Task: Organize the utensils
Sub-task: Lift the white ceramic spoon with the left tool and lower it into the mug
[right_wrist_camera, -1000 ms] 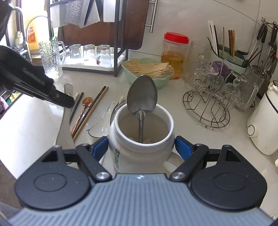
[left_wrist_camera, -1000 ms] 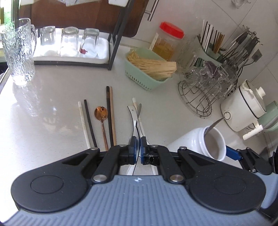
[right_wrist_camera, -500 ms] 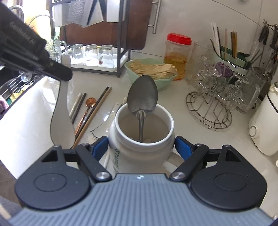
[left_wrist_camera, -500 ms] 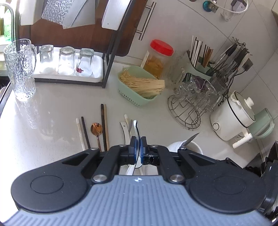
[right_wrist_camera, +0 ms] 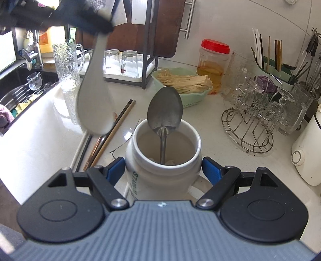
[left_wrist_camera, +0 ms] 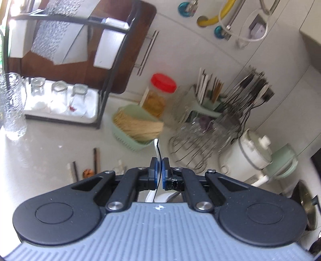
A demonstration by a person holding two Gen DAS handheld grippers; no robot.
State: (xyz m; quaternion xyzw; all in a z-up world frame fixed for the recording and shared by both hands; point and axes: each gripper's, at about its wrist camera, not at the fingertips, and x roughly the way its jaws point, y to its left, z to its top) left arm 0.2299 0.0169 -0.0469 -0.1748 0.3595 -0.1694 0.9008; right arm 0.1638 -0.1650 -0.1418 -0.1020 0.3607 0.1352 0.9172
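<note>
white counter (right_wrist_camera: 36, 140), tiled wall (right_wrist_camera: 230, 18), daylight

The white counter (right_wrist_camera: 40, 140) carries chopsticks (right_wrist_camera: 118, 124) lying beside a white mug (right_wrist_camera: 164, 160); a green basket (right_wrist_camera: 186, 88), a wire rack (right_wrist_camera: 248, 130) and a glass pitcher (right_wrist_camera: 67, 64) stand behind.

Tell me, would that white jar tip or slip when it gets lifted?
Probably heavy: the white jar looks like thick ceramic. Its glossy, rounded sides may slip in the right gripper. The tall metal spoon standing inside could shift if it tilts.
</note>
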